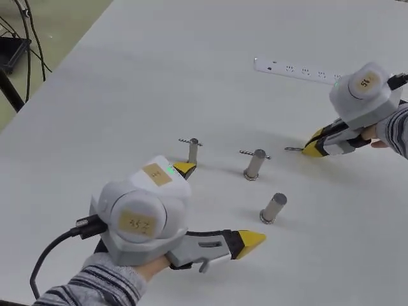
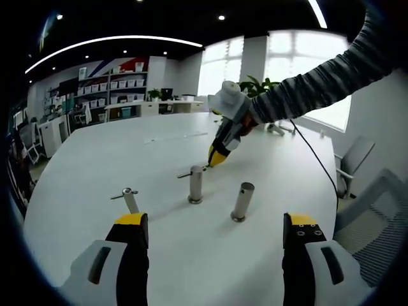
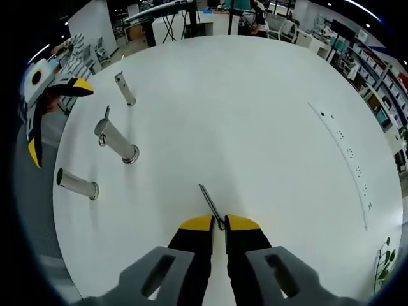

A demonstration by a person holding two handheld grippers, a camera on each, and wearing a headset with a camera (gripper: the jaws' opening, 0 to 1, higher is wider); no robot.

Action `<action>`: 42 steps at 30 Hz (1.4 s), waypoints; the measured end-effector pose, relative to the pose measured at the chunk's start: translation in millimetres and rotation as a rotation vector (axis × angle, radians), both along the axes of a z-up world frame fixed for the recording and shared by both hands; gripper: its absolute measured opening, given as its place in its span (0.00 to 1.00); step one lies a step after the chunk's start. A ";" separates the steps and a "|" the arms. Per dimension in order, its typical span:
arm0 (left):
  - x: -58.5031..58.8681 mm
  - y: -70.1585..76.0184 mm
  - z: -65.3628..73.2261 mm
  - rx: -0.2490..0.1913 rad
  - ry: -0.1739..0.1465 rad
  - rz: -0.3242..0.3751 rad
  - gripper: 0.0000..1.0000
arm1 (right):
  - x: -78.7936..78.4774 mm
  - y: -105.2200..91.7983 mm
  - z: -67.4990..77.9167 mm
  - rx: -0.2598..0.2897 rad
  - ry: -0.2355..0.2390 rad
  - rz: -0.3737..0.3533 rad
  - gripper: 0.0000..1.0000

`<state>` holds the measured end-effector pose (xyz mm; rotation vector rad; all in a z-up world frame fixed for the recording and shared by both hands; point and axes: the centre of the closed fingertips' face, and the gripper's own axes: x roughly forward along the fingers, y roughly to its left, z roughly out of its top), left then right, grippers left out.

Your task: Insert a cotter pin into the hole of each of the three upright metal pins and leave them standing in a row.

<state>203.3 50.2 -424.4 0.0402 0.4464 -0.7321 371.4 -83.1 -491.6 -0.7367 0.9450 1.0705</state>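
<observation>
While two of the three pins already carry a wire through the head, the bare pin [image 1: 274,208] stands nearest the person, upright on the desk [image 1: 159,76]. It is a short dull-grey metal cylinder with a small flange at its foot. The right gripper [image 1: 312,150] has its jaws pinched shut on the loose cotter [image 1: 293,149], a thin wire with a looped eye by the tips. The shank sticks out straight ahead of them, roughly level with the desk and aimed at the row. From that wire tip the bare pin lies toward the person and slightly left, well apart. The middle pin [image 1: 254,164] sits closer to the wire's present line, and the end pin [image 1: 193,150] stands farther left. I judge the coming move turns on swinging the cotter toward the person and squaring its long axis with the bare pin's cross hole. That hole's direction is too small to make out. The left gripper [image 1: 218,203] is the nearer one, its yellow-tipped jaws spread wide and holding nothing. In its own view the bare pin stands just ahead, toward the right-hand jaw, so it looks placed to steady the pin. The desk is smooth matte white, so a light flanged pin may slide or tip if pushed sideways. A white power strip [image 1: 293,69] lies at the far side.
</observation>
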 end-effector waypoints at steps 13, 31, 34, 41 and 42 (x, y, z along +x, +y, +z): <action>0.5 1.9 -0.9 0.007 0.002 0.005 0.83 | -10.6 -0.7 -0.2 -0.047 -0.018 0.084 0.00; -5.3 -2.6 -0.6 0.026 0.004 -0.026 0.77 | -46.0 -3.5 19.3 0.007 -0.085 0.073 0.00; -6.9 -5.9 1.7 0.027 -0.001 -0.041 0.75 | -54.8 -0.9 25.5 0.021 -0.105 0.076 0.00; -11.5 -11.5 5.3 0.031 0.012 -0.072 0.68 | -76.9 7.7 36.8 0.054 -0.139 0.107 0.00; -12.1 -12.0 5.5 0.034 0.012 -0.077 0.67 | -79.5 8.7 38.0 0.054 -0.144 0.114 0.00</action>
